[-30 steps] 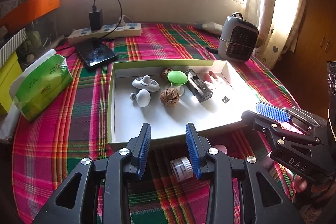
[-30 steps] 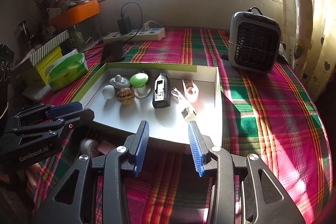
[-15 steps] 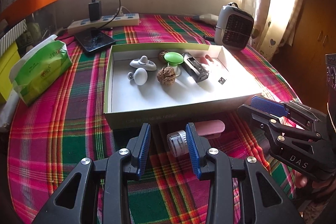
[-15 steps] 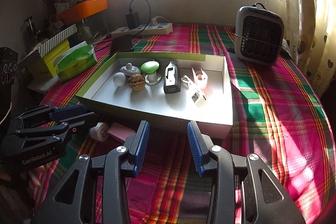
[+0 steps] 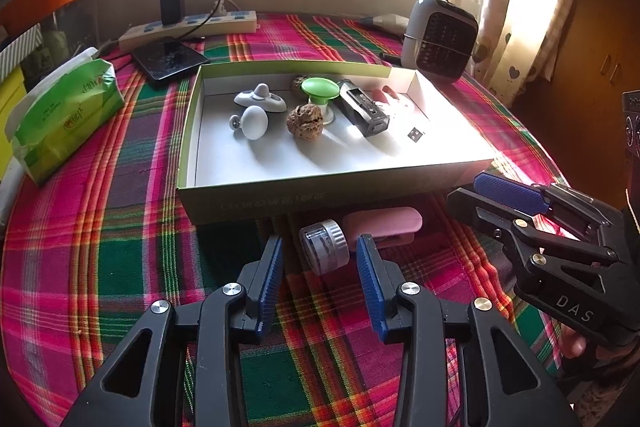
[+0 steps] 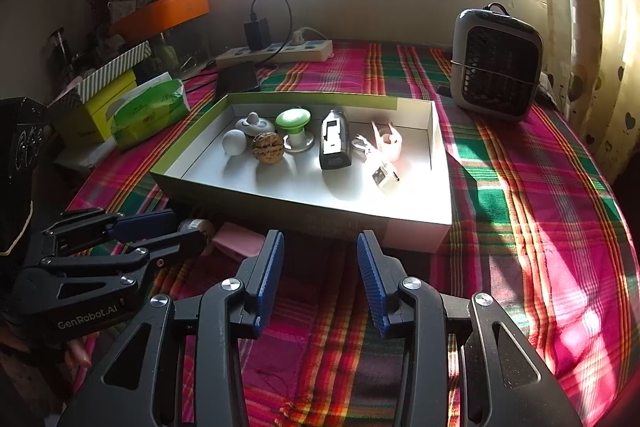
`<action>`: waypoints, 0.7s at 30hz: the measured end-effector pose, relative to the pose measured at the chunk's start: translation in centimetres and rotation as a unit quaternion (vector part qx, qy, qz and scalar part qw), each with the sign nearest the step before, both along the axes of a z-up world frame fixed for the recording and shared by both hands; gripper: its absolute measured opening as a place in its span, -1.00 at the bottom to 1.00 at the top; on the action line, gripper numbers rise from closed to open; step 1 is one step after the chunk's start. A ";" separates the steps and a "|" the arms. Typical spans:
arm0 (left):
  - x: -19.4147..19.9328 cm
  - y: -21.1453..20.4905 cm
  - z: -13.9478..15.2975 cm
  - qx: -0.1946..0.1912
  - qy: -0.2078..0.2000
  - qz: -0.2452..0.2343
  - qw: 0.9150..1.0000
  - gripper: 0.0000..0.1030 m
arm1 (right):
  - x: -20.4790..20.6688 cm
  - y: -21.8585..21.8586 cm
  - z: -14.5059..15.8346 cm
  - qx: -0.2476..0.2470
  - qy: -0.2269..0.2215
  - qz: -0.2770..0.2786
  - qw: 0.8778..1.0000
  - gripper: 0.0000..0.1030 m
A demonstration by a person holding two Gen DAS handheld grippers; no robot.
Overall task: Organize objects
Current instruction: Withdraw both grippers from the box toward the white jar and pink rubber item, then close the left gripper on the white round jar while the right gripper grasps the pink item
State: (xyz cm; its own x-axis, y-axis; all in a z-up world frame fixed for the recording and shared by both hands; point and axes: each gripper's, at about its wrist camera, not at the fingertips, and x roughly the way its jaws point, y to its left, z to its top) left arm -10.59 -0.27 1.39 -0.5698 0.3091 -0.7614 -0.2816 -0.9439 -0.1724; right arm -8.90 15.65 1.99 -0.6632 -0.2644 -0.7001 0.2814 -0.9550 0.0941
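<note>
A small clear jar with a ribbed lid [image 5: 324,247] lies on its side on the plaid cloth, just in front of the green-and-white box [image 5: 320,183]. My left gripper [image 5: 320,255] straddles the jar; its jaws are opening and a gap shows at each pad. A pink block [image 5: 384,223] lies right behind the jar. In the right wrist view, the left gripper [image 6: 188,229] hides most of the jar, with the pink block [image 6: 240,241] beside it. My right gripper [image 6: 320,255] hangs open over bare cloth before the box [image 6: 304,203], holding nothing.
The box holds a white knob [image 5: 252,121], a walnut [image 5: 306,119], a green mushroom-shaped piece [image 5: 320,89], a black device [image 5: 362,107] and a small adapter [image 6: 384,177]. A tissue pack [image 5: 64,115], phone [image 5: 170,57], power strip [image 5: 188,27] and small heater [image 5: 440,37] stand around it.
The left jaws have spread wider; the jar, against the right pad half a second ago, now lies free between them. Both views have drawn back from the box.
</note>
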 end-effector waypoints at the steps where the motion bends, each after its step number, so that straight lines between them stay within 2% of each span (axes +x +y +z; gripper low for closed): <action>1: 0.0 0.0 -0.1 0.000 -0.002 0.000 1.000 -0.30 | 0.0 0.0 0.0 0.000 -0.001 0.000 1.000 -0.22; 9: -0.4 -0.2 -0.7 -0.010 -0.008 0.010 1.000 -0.30 | -0.1 -0.5 -0.4 0.003 -0.006 0.004 1.000 -0.22; 21: -0.6 -0.8 -0.7 0.002 -0.007 0.015 1.000 -0.31 | -0.3 -1.3 -0.9 0.003 -0.016 0.015 1.000 -0.22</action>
State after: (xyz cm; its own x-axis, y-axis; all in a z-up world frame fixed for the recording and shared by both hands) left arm -11.23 -1.10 0.69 -0.5689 0.2946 -0.7678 -0.2499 -0.9514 -0.1799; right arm -9.16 14.34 1.06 -0.6319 -0.2792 -0.7230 0.3066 -0.9468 0.0977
